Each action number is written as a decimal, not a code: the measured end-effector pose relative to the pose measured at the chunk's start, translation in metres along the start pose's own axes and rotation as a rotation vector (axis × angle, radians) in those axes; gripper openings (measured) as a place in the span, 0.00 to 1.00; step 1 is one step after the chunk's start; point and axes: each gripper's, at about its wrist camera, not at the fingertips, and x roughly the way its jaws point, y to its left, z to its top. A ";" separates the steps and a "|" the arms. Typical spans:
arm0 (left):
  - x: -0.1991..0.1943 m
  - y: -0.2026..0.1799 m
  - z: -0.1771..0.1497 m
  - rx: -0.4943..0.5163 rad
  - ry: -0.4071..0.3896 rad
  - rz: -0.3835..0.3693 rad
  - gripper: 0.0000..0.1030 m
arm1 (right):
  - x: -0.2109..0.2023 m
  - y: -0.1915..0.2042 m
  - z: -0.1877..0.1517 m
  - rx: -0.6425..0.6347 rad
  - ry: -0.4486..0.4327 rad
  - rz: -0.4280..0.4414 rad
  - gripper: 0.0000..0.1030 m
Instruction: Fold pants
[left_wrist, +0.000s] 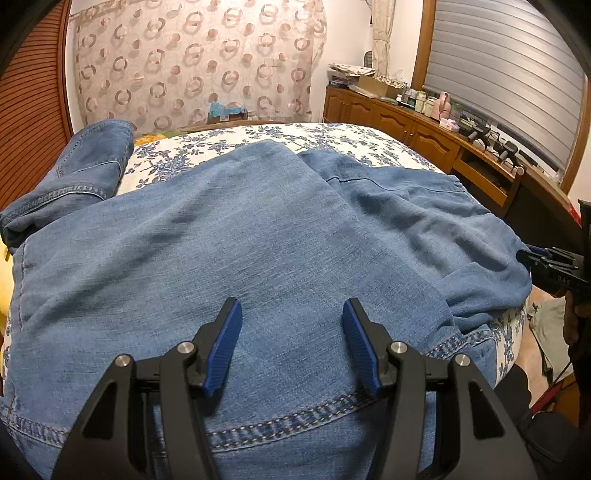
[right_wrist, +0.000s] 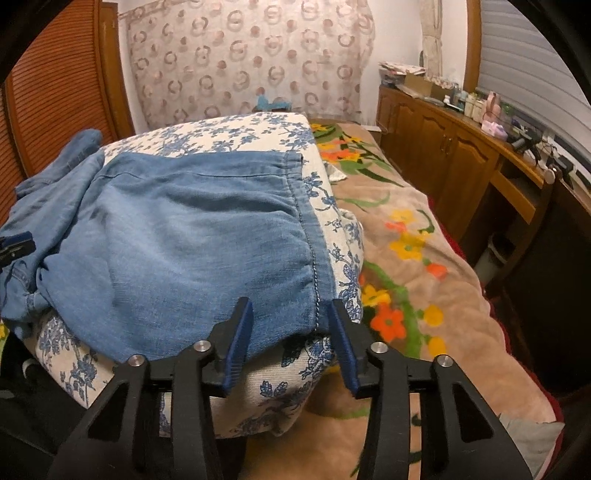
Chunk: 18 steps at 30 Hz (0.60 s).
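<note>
Left gripper, black-framed with ribbed blue pads, hovers over the blue denim pants; I see its jaws standing apart with nothing between them, the cloth lying flat below. Right gripper, of the same build, sits at the near right corner of the pants, where a stitched hem runs down toward it. That corner of denim lies between its two pads, but they are parted and I see neither pad pressing on the cloth.

I find the pants spread across a white cushion printed with blue flowers, which rests on a beige fleece blanket with orange and yellow flowers. In the left wrist view one leg lies folded flat over the rest, and a crumpled denim part is bunched at the far left beside a brown slatted panel.

Behind, a sheer curtain patterned with pink rings hangs on the wall. A brown wooden cabinet along the right carries boxes and small bottles, beneath a grey roller shutter.
</note>
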 end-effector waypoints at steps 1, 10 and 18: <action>0.000 0.000 0.000 0.000 0.000 0.000 0.55 | 0.000 0.001 0.000 -0.003 -0.001 0.006 0.32; 0.000 0.000 0.000 -0.003 0.004 -0.005 0.55 | -0.009 0.008 0.005 -0.021 -0.032 0.065 0.12; -0.007 0.000 0.002 -0.011 0.003 -0.005 0.55 | -0.030 0.013 0.022 -0.018 -0.103 0.105 0.11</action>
